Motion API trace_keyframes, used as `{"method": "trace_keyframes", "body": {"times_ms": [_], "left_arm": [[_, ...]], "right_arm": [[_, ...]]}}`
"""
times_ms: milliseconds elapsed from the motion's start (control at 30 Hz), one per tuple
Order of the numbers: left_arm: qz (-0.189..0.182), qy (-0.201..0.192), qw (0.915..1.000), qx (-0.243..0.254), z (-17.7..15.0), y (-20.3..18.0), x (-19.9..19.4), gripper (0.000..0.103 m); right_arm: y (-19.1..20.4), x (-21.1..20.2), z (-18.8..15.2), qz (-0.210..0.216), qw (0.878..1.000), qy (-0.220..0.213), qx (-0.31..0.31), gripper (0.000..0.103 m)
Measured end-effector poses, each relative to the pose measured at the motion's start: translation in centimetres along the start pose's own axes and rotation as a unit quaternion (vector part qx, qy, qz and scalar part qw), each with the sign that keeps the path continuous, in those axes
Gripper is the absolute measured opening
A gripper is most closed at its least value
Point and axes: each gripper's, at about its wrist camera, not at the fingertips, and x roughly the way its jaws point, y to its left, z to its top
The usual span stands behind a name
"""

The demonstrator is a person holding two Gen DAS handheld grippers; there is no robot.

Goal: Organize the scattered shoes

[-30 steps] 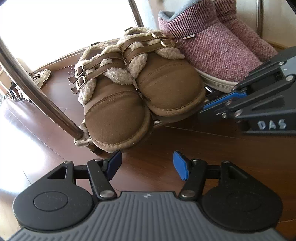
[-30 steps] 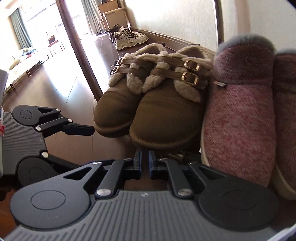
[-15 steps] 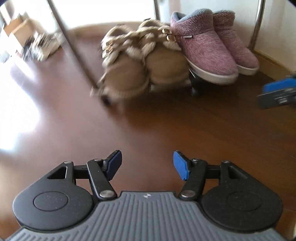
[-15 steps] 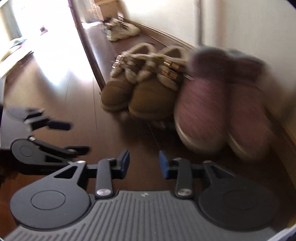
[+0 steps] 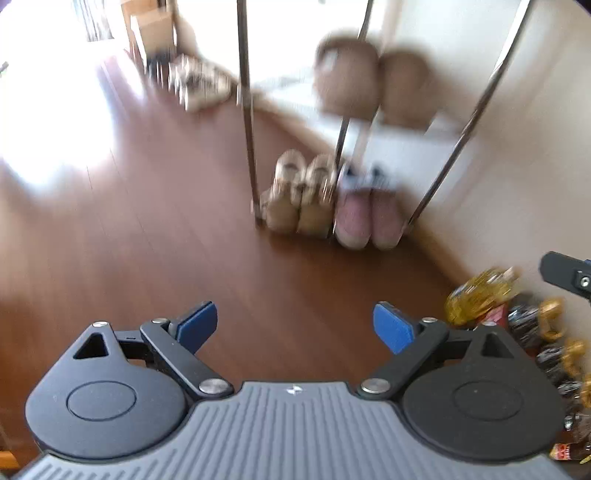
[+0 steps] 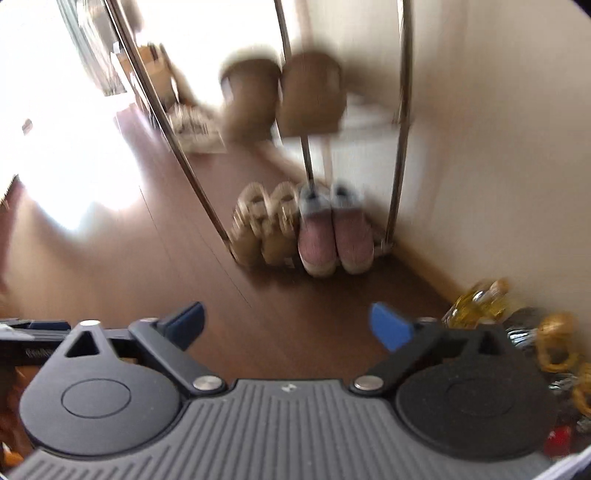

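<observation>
A pair of brown fleece-lined buckle shoes (image 5: 297,195) (image 6: 264,229) and a pair of pink knit slippers (image 5: 367,218) (image 6: 334,240) stand side by side on the bottom tier of a metal shoe rack (image 5: 247,110) (image 6: 400,129). Two brown shoes (image 5: 369,86) (image 6: 284,96) sit on an upper tier. My left gripper (image 5: 295,326) and right gripper (image 6: 288,326) are both open and empty, well back from the rack above the wood floor. Both views are blurred.
Light sneakers (image 5: 199,86) (image 6: 195,127) lie on the floor beyond the rack, near a cardboard box (image 5: 151,26). Bottles and gold-coloured items (image 5: 487,295) (image 6: 554,339) stand along the right wall. The other gripper shows at the right edge (image 5: 569,277).
Both grippers have pulled far back and up from the rack. The right gripper went from shut to wide open, and the left opened wider. The shoes stay on the bottom tier.
</observation>
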Motion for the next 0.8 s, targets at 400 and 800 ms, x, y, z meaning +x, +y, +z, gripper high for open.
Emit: {"method": "trace_keyframes", "body": {"times_ms": [400, 800], "left_arm": [[0.049, -0.109, 0.9927, -0.015, -4.1, -2.5, -20.2, 0.096], [0.069, -0.121, 0.9902, -0.006, -15.8, -8.6, -33.1, 0.099]], "right_arm": [[7.0, -18.7, 4.0, 0.02, 0.988, -0.114, -0.103, 0.102], [4.5, -37.6, -5.2, 0.028, 0.99, -0.124, -0.06, 0.102]]}}
